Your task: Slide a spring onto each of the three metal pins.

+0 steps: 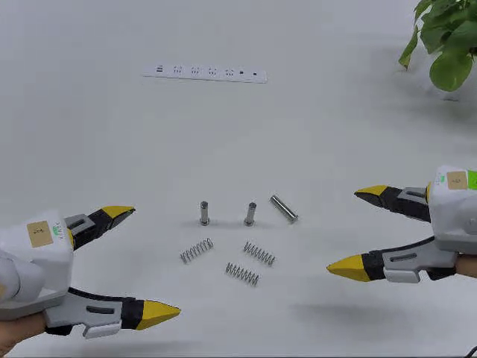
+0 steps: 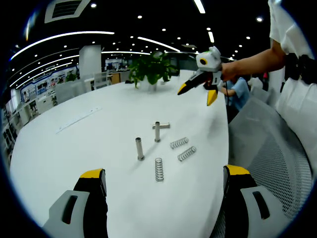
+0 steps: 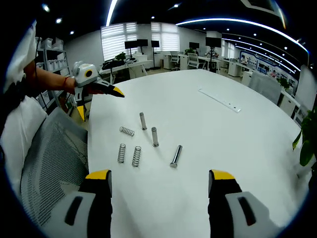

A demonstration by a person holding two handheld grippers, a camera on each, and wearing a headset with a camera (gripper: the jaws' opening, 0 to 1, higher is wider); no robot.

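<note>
I am holding left gripper (image 1: 153,261) and right gripper (image 1: 345,230), fingers (image 1: 158,312) released, flanking three pins (image 1: 250,214) and three springs (image 1: 258,253), open counter (image 1: 223,142) spreading beyond, near edge lying close

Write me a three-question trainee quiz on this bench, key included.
1. True or false: one of the metal pins already wears a spring.
2. How many pins lie flat? A one, B two, C three.
3. Fill in: both grippers' jaws are ____.
Key: 1 false, all three springs lie loose on the table. 2 A, the right-hand pin; the other two stand. 3 open, left gripper and right gripper.
</note>
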